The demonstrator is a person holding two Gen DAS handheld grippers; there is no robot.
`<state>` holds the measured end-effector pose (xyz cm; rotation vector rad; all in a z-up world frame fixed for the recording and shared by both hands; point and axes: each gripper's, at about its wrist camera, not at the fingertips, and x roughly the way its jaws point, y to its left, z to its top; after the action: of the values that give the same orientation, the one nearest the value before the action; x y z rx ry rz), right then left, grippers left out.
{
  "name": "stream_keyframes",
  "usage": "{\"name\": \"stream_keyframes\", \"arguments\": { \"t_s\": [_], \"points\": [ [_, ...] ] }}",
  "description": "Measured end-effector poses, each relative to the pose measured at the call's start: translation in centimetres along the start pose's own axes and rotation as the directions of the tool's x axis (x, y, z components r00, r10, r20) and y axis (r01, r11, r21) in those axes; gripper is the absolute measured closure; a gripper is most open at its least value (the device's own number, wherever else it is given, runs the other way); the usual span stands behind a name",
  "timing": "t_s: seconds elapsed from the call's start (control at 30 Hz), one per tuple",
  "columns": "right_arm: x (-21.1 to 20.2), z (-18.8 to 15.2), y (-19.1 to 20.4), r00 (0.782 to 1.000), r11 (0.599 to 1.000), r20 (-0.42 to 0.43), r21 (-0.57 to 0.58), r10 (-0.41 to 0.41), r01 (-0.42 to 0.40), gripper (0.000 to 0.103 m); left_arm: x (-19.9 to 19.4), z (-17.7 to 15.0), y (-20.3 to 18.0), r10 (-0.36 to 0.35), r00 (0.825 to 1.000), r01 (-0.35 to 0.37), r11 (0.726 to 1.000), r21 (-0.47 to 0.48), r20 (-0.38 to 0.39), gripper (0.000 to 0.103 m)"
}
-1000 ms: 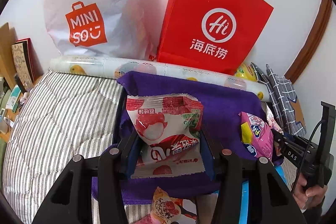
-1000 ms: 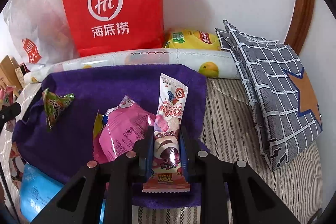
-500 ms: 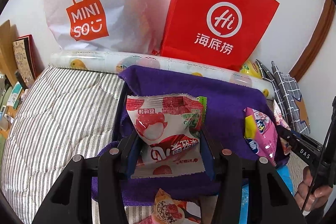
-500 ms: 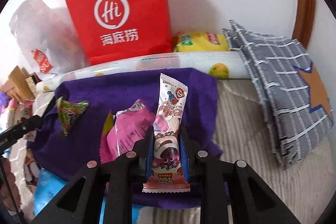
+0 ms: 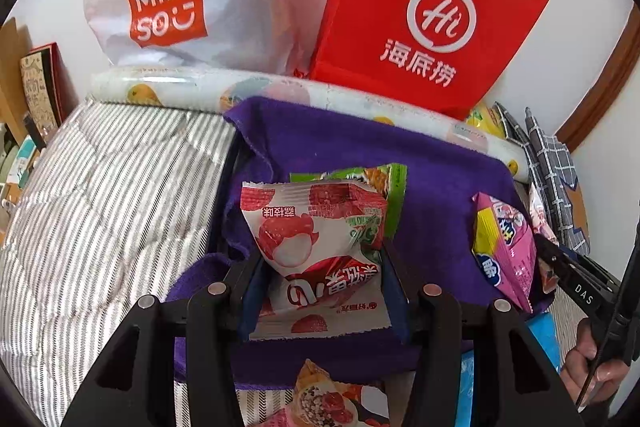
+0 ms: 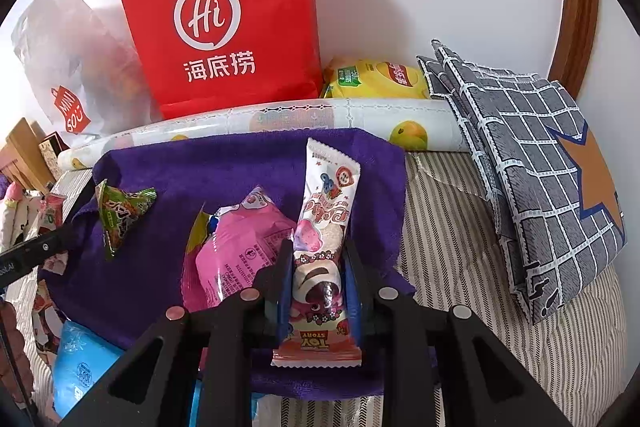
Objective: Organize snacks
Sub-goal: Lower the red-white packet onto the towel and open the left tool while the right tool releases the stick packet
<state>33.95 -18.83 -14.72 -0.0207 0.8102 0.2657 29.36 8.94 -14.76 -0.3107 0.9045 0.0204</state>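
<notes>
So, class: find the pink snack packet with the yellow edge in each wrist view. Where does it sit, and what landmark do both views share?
Left wrist view: pink snack packet stands at the right edge of the purple towel.
Right wrist view: pink snack packet lies centre-left, just left of the right claw.
Shared landmark: red paper bag against the wall.

Purple towel point(image 6: 168, 187), red paper bag point(image 6: 224, 7), grey-striped bedding point(image 5: 100, 195), pink snack packet point(image 6: 236, 251)
</notes>
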Motion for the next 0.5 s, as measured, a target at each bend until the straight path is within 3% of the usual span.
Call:
{"name": "stream_keyframes", "arguments": {
  "t_s": [0.3,0.5],
  "points": [
    [-0.2,0.1,-0.1,1.000,1.000,0.010,0.010,0.007,-0.007,0.080,0.9,-0.2,0.4,0.018,0.999,-0.018,1.000,-0.006,-0.042,0.052],
    [-0.6,0.2,-0.2,1.000,1.000,0.029,0.012,0.012,-0.013,0.074,1.3,-0.3,0.3,0.021,0.998,-0.021,1.000,-0.001,-0.066,0.052]
  ]
}}
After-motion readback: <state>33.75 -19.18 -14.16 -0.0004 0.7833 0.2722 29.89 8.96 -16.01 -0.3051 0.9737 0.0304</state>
